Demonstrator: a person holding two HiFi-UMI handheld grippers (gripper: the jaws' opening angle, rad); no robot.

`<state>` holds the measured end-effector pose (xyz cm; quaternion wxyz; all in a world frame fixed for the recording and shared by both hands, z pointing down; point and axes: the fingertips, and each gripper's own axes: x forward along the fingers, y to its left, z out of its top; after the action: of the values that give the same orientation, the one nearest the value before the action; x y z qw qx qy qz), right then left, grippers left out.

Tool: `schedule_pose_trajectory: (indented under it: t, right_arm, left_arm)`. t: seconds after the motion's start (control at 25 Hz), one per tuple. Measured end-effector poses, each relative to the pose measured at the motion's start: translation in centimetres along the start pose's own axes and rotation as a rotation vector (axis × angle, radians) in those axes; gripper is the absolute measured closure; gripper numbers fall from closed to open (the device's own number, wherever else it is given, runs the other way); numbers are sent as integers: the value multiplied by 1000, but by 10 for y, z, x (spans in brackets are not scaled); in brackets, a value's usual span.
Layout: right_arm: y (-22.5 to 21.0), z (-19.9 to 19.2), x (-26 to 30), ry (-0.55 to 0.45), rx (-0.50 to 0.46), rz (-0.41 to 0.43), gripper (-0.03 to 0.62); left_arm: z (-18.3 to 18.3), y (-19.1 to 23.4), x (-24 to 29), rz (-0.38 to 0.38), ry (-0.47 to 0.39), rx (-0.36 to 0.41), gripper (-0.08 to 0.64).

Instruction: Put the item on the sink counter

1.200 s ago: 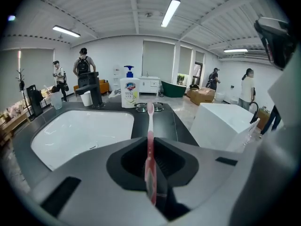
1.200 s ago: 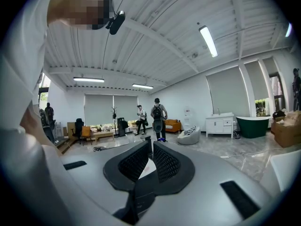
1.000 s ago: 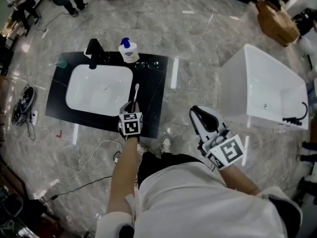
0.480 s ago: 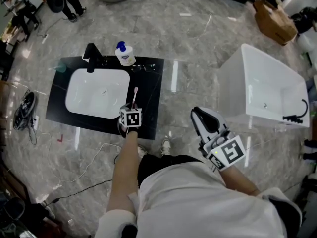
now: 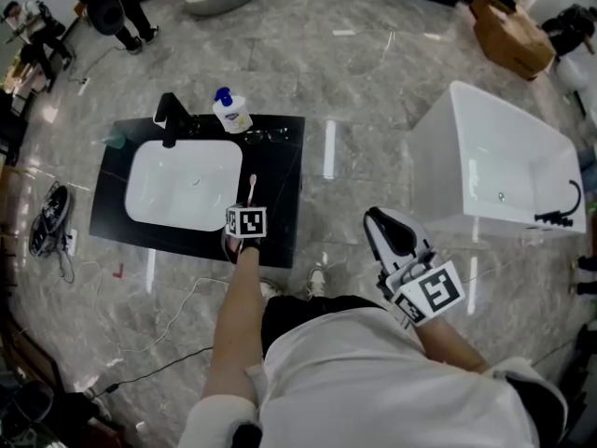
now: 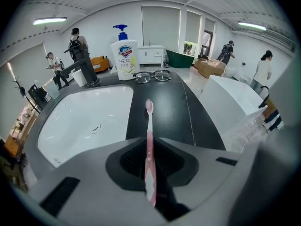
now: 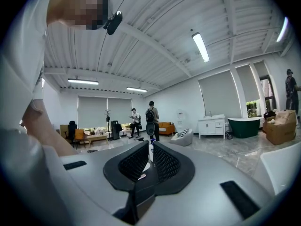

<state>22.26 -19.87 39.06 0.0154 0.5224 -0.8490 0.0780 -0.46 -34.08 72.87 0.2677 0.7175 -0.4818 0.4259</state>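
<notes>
A pink toothbrush (image 5: 250,190) sticks out forward from my left gripper (image 5: 246,207), which is shut on its handle. In the left gripper view the toothbrush (image 6: 149,140) stands between the pads of the left gripper (image 6: 149,160), its head pointing over the black sink counter (image 6: 169,102) just right of the white basin (image 6: 89,121). In the head view the gripper hovers at the front edge of the counter (image 5: 284,180), beside the basin (image 5: 184,185). My right gripper (image 5: 389,232) hangs off to the right over the floor, away from the counter. Its jaws stand together with nothing between them (image 7: 149,161).
At the back of the counter are a white soap pump bottle (image 5: 229,112), a pair of glasses (image 5: 266,135) and a black faucet (image 5: 171,115). A white bathtub (image 5: 504,166) stands to the right. Cables lie on the marble floor. People stand in the far corner.
The head camera has drifted, so the counter sits slightly lower in the picture. My left gripper has kept the toothbrush over the counter's front edge. The right gripper has barely moved.
</notes>
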Motion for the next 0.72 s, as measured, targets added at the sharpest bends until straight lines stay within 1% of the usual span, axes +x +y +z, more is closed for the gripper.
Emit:
schedule_pose_trajectory:
  t: [0.2, 0.24, 0.32, 0.44, 0.6, 0.72]
  right_arm:
    - [6, -5, 6, -11, 19, 13, 537]
    - [8, -5, 6, -11, 22, 16, 537]
    - [11, -8, 7, -8, 31, 20, 537]
    - [15, -16, 13, 3, 48, 33, 537]
    - [29, -12, 27, -10, 46, 68, 537]
    - [41, -9, 35, -20, 38, 94, 537]
  left_arm:
    - [1, -2, 5, -41, -13, -29, 487]
    - [0, -1, 2, -43, -14, -33, 474]
    - [1, -2, -4, -55, -24, -40, 410]
    - [7, -12, -12, -88, -54, -39, 380]
    - [11, -12, -26, -104, -87, -57, 377]
    - [21, -2, -42, -96, -158, -75, 379]
